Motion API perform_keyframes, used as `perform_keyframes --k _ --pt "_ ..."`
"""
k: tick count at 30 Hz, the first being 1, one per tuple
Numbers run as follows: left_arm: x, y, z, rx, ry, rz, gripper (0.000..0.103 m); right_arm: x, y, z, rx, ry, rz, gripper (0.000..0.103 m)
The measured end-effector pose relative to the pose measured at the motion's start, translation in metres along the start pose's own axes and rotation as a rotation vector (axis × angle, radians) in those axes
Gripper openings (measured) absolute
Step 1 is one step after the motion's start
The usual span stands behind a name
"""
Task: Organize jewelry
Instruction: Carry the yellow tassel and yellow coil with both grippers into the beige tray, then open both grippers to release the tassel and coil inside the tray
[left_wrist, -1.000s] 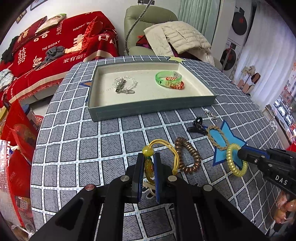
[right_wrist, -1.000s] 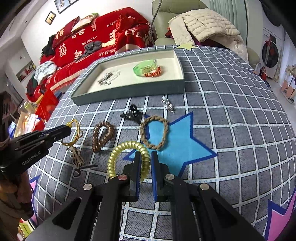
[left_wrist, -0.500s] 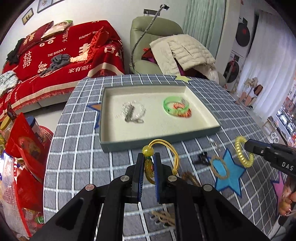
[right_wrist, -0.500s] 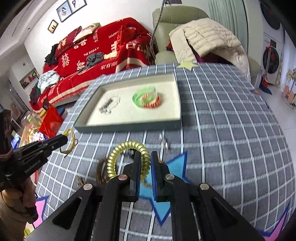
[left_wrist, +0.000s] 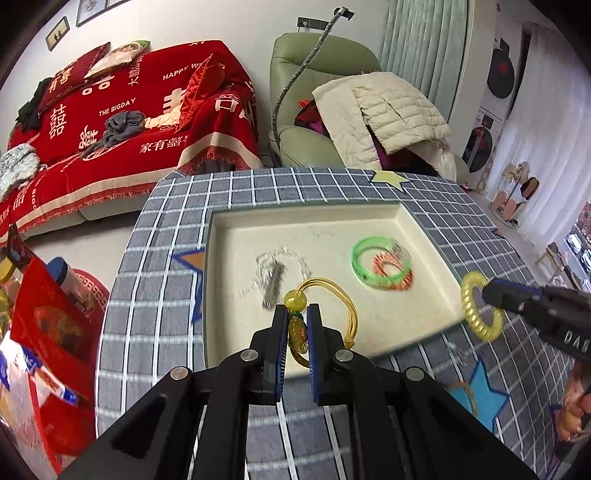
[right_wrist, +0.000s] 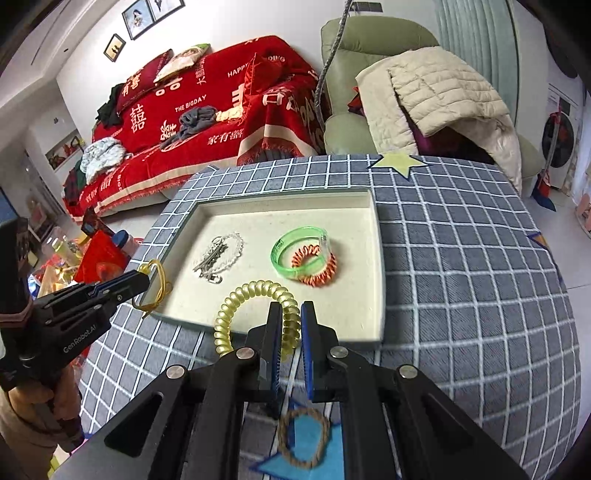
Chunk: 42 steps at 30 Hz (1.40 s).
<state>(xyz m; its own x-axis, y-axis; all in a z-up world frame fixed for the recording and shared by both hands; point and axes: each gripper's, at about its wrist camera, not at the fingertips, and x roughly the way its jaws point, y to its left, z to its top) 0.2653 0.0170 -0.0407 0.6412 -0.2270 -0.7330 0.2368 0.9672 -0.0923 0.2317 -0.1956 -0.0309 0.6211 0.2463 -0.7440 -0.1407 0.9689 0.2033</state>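
Holding 2 pieces above the table, the left gripper (left_wrist: 297, 328) had its jaws clamped on a yellow beaded cord bracelet (left_wrist: 325, 295), the right gripper (right_wrist: 288, 332) on a yellow coil band (right_wrist: 255, 306); the tray (right_wrist: 380, 266) lay directly ahead, below both.

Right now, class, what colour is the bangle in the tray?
Clear green bangle; right wrist view.

tray (right_wrist: 378, 258) front bare, green bangle (right_wrist: 299, 254), seemingly keys (right_wrist: 216, 258) behind
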Motion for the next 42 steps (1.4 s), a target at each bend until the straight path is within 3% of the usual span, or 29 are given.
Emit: perform_keyframes --k 6,20,30,37,39,42 --pt "0.028 0.006 0.024 -0.019 0.014 0.027 0.031 0.039 -0.008 0.014 0.064 0.058 0.035 0.011" --pt "0.086 -0.008 -0.006 0.056 0.134 0.071 0.031 0.107 -0.018 0.012 0.087 0.170 0.015 0.011" --pt "0.099 -0.010 -0.012 0.071 0.124 0.142 0.031 0.118 -0.038 0.014 0.116 0.137 -0.066 0.011" --pt "0.097 -0.008 -0.013 0.054 0.113 0.141 0.031 0.115 -0.036 0.011 0.103 0.123 -0.071 0.012" --pt "0.096 -0.007 -0.014 0.048 0.109 0.130 0.031 0.115 -0.036 0.011 0.114 0.129 -0.055 0.014" --pt "0.093 -0.006 -0.015 0.043 0.101 0.128 0.031 0.110 -0.036 0.011 0.134 0.122 -0.016 0.027"
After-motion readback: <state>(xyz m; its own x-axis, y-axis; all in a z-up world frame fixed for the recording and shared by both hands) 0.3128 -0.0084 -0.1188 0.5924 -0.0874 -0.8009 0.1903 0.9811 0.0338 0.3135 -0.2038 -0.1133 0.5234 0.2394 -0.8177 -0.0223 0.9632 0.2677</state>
